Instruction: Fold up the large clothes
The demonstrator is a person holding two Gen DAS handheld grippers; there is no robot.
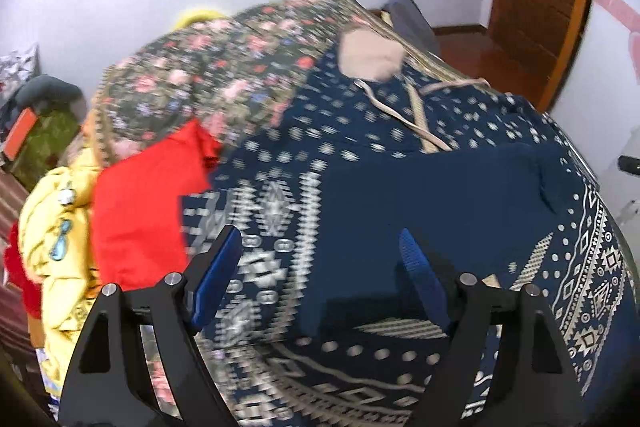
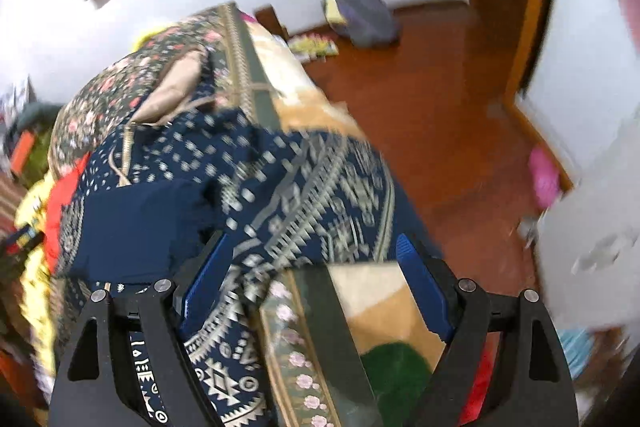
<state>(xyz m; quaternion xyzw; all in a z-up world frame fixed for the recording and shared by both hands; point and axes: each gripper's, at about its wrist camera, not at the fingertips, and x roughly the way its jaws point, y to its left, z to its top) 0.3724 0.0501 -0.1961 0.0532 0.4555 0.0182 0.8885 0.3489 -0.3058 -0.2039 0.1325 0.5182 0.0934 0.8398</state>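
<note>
Below our left gripper point(image 1: 320, 279), the navy patterned garment point(image 1: 360, 167) is lying spread over the bed point(image 2: 276, 67), and we are holding the fingers point(image 1: 218, 279) wide apart above it with nothing pinched between them. A plain navy folded part of the garment is sitting just ahead of and between those fingers, while the white geometric print is running out to either side. Left of the left fingers, a red cloth point(image 1: 148, 195) and a yellow garment point(image 1: 60, 227) are lying against the navy one. Farther ahead, a floral bedcover point(image 1: 208, 79) is stretching away, and a beige pouch point(image 1: 370, 55) is resting on the garment's far end.

Under our right gripper point(image 2: 316, 307), we are also keeping the fingers point(image 2: 206, 287) spread and gripping nothing. The garment's printed edge is draping over the bed's side between and ahead of them, with the wooden floor point(image 2: 440, 107) to the right. Both views are blurred.
</note>
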